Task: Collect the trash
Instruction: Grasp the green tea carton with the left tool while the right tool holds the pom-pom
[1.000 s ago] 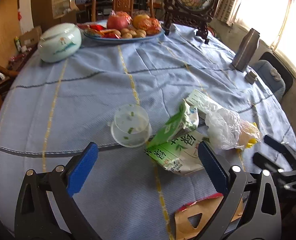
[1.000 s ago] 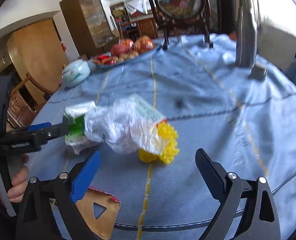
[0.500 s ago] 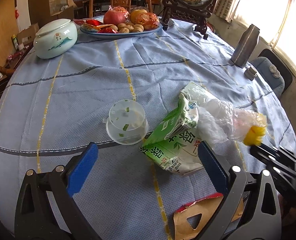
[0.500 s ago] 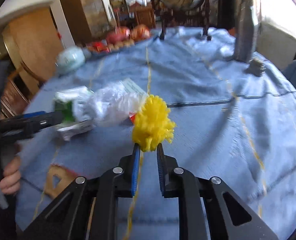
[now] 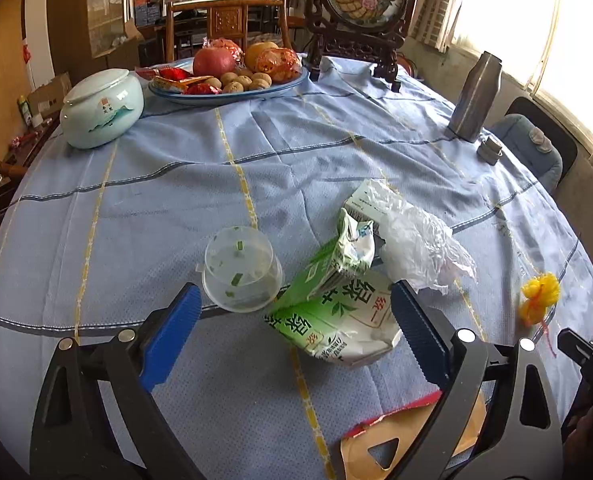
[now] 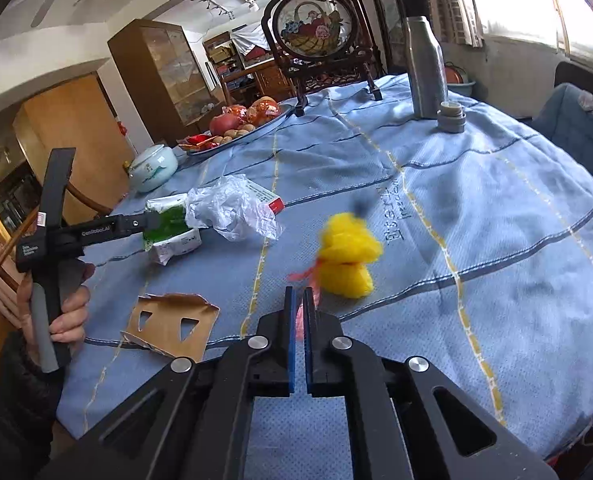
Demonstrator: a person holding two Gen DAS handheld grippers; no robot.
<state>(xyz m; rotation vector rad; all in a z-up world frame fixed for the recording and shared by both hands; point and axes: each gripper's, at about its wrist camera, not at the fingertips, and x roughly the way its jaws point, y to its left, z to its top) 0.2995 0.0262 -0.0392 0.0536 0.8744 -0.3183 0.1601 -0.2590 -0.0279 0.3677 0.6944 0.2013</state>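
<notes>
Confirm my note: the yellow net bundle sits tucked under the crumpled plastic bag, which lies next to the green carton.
Not quite. The yellow net bundle lies apart from the crumpled plastic bag, on bare tablecloth. The bag does lie next to the green carton. The right wrist view shows the gap.

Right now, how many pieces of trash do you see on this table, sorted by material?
Plastic: 2 (clear cup, crumpled white bag)
Paper or cardboard: 3 (green carton, small white box, torn brown card)
Net: 1 (yellow net bundle)
Total: 6
</notes>
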